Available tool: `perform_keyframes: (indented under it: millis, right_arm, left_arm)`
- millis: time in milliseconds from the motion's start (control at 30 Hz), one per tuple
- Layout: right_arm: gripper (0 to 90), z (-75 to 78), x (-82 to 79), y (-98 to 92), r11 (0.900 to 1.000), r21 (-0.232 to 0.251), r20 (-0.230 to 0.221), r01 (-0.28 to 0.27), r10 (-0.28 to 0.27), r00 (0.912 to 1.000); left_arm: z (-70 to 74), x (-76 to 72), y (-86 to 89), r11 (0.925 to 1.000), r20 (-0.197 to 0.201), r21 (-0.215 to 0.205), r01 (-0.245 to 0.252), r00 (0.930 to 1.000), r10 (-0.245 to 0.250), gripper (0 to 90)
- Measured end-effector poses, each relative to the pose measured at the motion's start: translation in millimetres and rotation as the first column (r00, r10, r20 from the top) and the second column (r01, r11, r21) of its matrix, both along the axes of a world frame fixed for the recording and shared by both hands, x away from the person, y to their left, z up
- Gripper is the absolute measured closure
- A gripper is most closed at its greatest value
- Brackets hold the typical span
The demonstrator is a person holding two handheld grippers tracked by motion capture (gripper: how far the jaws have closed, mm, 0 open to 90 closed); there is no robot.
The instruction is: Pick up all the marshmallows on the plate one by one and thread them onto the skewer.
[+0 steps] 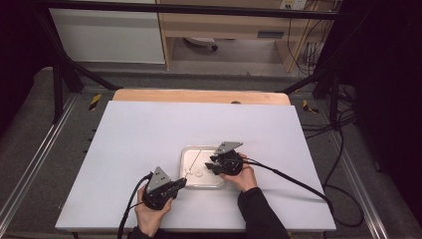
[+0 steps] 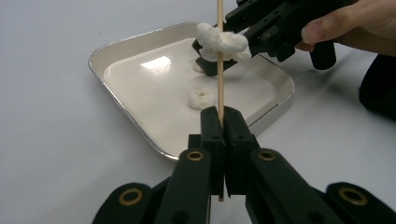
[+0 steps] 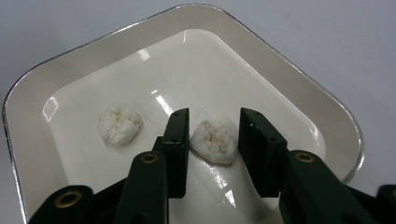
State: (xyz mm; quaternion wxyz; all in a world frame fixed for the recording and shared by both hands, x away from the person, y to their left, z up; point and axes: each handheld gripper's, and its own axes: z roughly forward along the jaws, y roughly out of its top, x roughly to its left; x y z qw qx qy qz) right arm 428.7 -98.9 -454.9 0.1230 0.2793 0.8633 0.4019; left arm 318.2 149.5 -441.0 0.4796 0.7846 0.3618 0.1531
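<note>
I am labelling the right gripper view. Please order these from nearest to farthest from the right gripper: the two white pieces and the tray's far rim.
1. Middle piece: between the jaws of the right gripper.
2. Left piece: on the tray floor, left of the jaws.
3. Far rim: at the top, beyond both pieces.

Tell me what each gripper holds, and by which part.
Left gripper clamps the wooden skewer near its lower end. Right gripper straddles a white puff, not yet gripping.

From my remote seat I see a white tabletop (image 1: 149,134) edged by a wooden strip (image 1: 199,95), grey carpet (image 1: 30,149) around it, a black frame (image 1: 189,8), and what may be a wooden cabinet (image 1: 229,25) behind.
</note>
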Motion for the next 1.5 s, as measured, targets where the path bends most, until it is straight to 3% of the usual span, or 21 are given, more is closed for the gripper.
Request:
perform_keyframes:
  millis: [300, 633, 767, 1067, 1367, 1500]
  right_arm:
    - [71.7, 1.4, 0.1, -0.8, 1.0, 0.016, -0.001, 0.016, -0.016, 0.9999]
    - [73.0, 25.1, -5.6, -10.6, 0.994, 0.109, -0.026, 0.027, -0.025, 0.9994]
    - [73.1, 35.7, -10.4, -15.9, 0.987, 0.159, -0.048, 0.025, -0.018, 0.9987]
    - [73.5, 57.4, -20.7, -37.3, 0.95, 0.312, -0.091, 0.024, 0.004, 0.9958]
    - [73.7, 74.7, -28.9, -53.6, 0.916, 0.4, -0.106, 0.024, 0.02, 0.9941]
    - [73.9, 82.3, -29.7, -57.8, 0.893, 0.45, -0.115, 0.025, 0.029, 0.993]
  left_arm:
    - [0.0, -0.5, -0.5, 1.0, 0.003, -0.003, 0.001, 1.0, -0.001, 88.5]
    - [1.0, -2.1, -0.5, 1.0, 0.013, -0.005, 0.006, 0.9999, -0.006, 88.5]
    - [1.0, -2.9, -1.3, 0.9999, 0.019, -0.008, 0.012, 0.9998, -0.012, 88.5]
    - [0.4, -4.8, -5.4, 0.9995, 0.027, -0.008, 0.03, 0.9992, -0.03, 88.5]
    - [0.4, -6.3, -10.1, 0.9985, 0.032, -0.01, 0.054, 0.998, -0.054, 88.5]
    - [0.3, -7.2, -13.1, 0.9977, 0.038, -0.006, 0.067, 0.997, -0.067, 88.5]
